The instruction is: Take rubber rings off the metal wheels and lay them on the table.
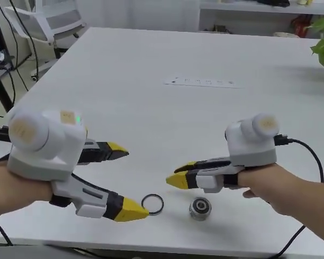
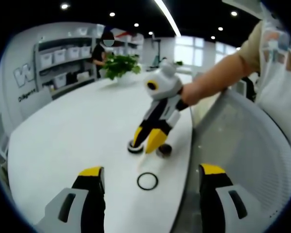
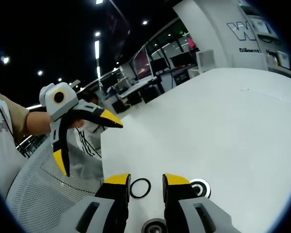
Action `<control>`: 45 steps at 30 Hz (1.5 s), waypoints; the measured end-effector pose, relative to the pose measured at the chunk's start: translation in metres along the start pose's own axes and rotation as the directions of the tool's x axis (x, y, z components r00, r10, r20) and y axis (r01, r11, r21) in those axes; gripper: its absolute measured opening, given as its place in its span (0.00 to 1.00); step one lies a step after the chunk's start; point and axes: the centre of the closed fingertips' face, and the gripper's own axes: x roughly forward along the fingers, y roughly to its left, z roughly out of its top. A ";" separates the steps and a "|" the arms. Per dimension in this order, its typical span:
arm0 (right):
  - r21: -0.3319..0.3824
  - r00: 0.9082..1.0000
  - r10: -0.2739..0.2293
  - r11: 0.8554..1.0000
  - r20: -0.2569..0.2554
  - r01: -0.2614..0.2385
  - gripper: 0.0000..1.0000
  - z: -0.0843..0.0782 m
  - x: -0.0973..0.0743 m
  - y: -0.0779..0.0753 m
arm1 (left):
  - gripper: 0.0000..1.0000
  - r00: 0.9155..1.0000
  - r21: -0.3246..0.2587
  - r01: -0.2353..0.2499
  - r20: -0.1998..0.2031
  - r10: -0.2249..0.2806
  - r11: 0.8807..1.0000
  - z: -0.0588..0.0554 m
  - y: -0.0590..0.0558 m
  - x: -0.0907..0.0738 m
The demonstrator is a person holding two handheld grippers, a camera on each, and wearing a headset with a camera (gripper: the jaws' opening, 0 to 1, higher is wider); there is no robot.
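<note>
- White table (image 1: pixel 151 81) in the head view: left gripper (image 1: pixel 130 181) at lower left, jaws wide and empty; right gripper (image 1: pixel 175 177) at lower right, jaws narrow and empty.
- Black ring (image 1: pixel 152 204) lies flat at bottom centre, just beside the left gripper's lower tip. A wheel (image 1: pixel 200 208) sits just right of it, below the right gripper.
- Left gripper view: own jaws wide at the bottom, with the ring (image 2: pixel 147 181) on the table ahead, between them. The right gripper (image 2: pixel 145 144) is at centre, with the wheel (image 2: pixel 164 150) and a 2nd wheel (image 2: pixel 135 147) by its tips.
- Right gripper view: own jaws narrow at the bottom, with the ring (image 3: pixel 140 188) seen in the gap. 1 wheel (image 3: pixel 200 187) lies to the right, and another is at the bottom edge. The left gripper (image 3: pixel 89 145) is at upper left, jaws wide.
</note>
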 end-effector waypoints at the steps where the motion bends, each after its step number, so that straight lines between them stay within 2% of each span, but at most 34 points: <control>1: 0.000 1.000 -0.003 1.000 0.007 0.003 0.25 0.002 -0.002 -0.001 | 0.80 1.000 0.000 0.000 0.001 0.000 1.000 0.001 0.001 0.000; 10: 0.006 0.997 -0.043 0.999 0.071 0.042 0.27 0.014 -0.022 -0.011 | 0.80 1.000 0.002 -0.001 0.003 0.001 1.000 0.005 0.004 0.004; 21: 0.020 0.986 -0.108 0.994 0.126 0.107 0.28 0.020 -0.047 -0.031 | 0.79 1.000 -0.002 -0.013 0.010 0.013 1.000 0.011 0.015 0.009; 26: 0.017 0.982 -0.133 0.991 0.134 0.132 0.28 0.020 -0.054 -0.037 | 0.78 1.000 0.006 -0.019 0.009 0.019 1.000 0.014 0.019 0.012; 36: -0.007 0.977 -0.168 0.985 0.132 0.170 0.28 0.017 -0.061 -0.041 | 0.76 1.000 0.011 -0.030 0.005 0.030 0.999 0.017 0.029 0.018; 45: -0.047 0.977 -0.182 0.981 0.115 0.188 0.29 0.013 -0.063 -0.044 | 0.73 0.999 0.011 -0.039 0.005 0.039 0.999 0.020 0.037 0.026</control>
